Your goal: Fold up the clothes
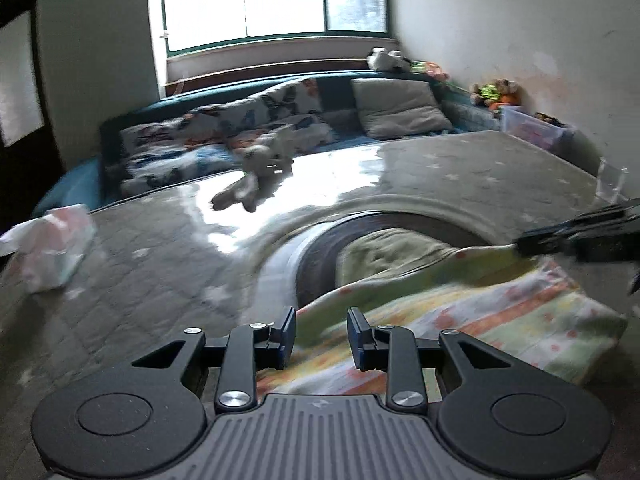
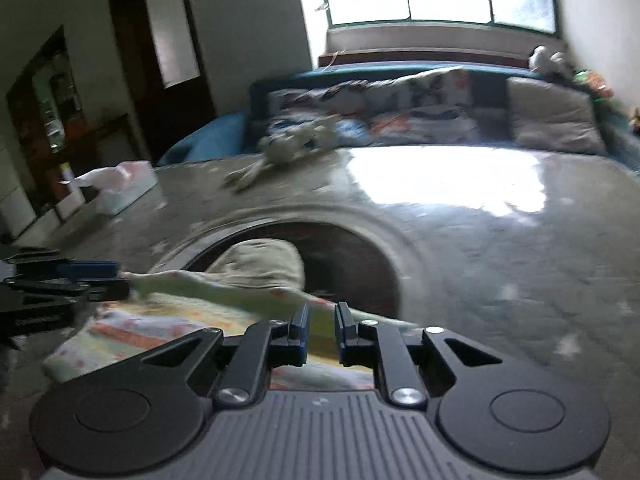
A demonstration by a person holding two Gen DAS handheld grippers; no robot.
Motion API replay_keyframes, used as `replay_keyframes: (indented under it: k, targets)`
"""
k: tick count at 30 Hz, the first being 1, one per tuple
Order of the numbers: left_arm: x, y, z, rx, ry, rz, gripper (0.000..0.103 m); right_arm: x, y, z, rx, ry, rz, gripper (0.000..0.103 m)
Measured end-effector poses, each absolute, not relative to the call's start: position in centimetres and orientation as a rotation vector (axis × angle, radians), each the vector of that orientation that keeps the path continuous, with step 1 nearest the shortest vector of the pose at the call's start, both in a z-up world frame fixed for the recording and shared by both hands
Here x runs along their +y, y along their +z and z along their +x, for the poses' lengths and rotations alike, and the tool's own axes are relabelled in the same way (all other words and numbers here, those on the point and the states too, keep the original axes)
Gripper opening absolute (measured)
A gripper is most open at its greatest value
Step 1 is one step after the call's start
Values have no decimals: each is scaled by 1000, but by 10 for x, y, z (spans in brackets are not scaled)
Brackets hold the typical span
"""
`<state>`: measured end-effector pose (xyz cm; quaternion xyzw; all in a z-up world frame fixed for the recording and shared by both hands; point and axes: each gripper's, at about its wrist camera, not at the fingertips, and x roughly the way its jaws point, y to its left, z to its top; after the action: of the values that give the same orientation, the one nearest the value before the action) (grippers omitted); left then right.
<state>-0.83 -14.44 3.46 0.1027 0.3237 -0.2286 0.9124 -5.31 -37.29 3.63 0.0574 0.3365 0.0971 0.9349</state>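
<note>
A striped garment in green, yellow and orange (image 1: pixel 460 320) lies folded over on the grey bed cover (image 1: pixel 160 264); it also shows in the right wrist view (image 2: pixel 168 320). My left gripper (image 1: pixel 322 334) hovers over its near left edge with a gap between the jaws and nothing clearly held. My right gripper (image 2: pixel 322 330) has its jaws a little apart over the garment's right edge; whether cloth is pinched is unclear. Each gripper shows from the side in the other view, the right one (image 1: pixel 576 240) and the left one (image 2: pixel 68 284). A plain green piece (image 1: pixel 392 252) lies beyond the striped garment.
The green piece rests in a dark round ring (image 1: pixel 320 248) on the cover. A tissue box (image 1: pixel 52 248) sits at the left. A plush toy (image 1: pixel 260 168) lies at mid bed. Pillows (image 1: pixel 400 108) and a blue headboard line the far side under the window.
</note>
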Motion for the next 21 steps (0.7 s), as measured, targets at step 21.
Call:
replay_keyframes:
  k: [21]
  targets:
    - [-156, 22, 27, 746, -522, 117, 25, -357, 25, -16, 743, 271, 166, 14]
